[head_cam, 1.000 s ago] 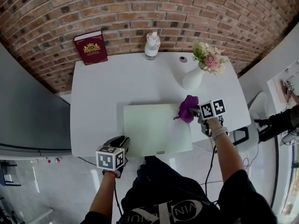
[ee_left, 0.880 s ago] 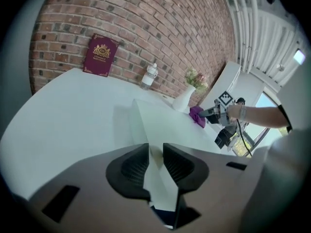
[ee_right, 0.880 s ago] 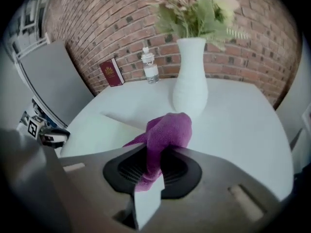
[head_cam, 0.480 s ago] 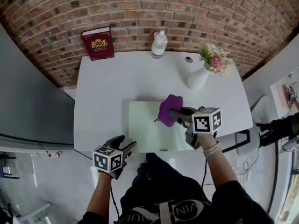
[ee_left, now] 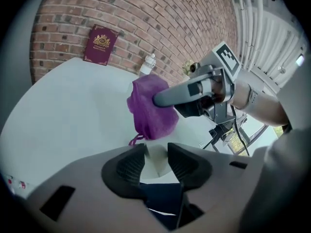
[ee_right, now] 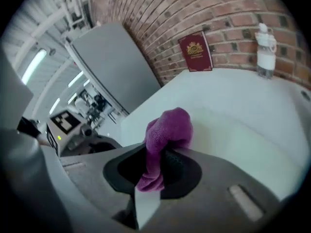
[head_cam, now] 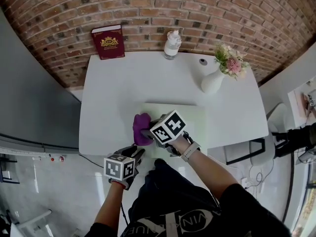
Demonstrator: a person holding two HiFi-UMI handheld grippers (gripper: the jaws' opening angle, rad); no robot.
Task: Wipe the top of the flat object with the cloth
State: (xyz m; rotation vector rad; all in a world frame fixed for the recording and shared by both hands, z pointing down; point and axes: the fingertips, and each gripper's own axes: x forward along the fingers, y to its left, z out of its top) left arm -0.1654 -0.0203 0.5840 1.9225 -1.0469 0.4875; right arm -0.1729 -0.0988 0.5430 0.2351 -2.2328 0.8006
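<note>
Cloth [head_cam: 141,127] is purple and bunched up, clamped in the right tongs [head_cam: 149,131]. The right gripper view shows both pads pinched on a fold, with the rest puffing out past the tips. It's pressed down at the left end of the flat object [head_cam: 197,122], a pale green board lying near the front middle of the white bench [head_cam: 113,93]. The right forearm reaches across the board to get there.

Left tongs [ee_left: 155,152] sit low at the bench's front edge, just by the board's near-left corner. The pads are a bit apart, and a pale corner pokes into the gap. It's probably the board's corner, but I can't tell if either pad is touching it. From that view the cloth hangs just ahead, with the right tongs coming in from the right.

Along the back by the brick wall: a dark red book [head_cam: 108,41] on the left, a clear bottle [head_cam: 172,43] in the middle, and a white vase [head_cam: 213,81] with pink flowers [head_cam: 229,60] on the right, all well apart from the board.
</note>
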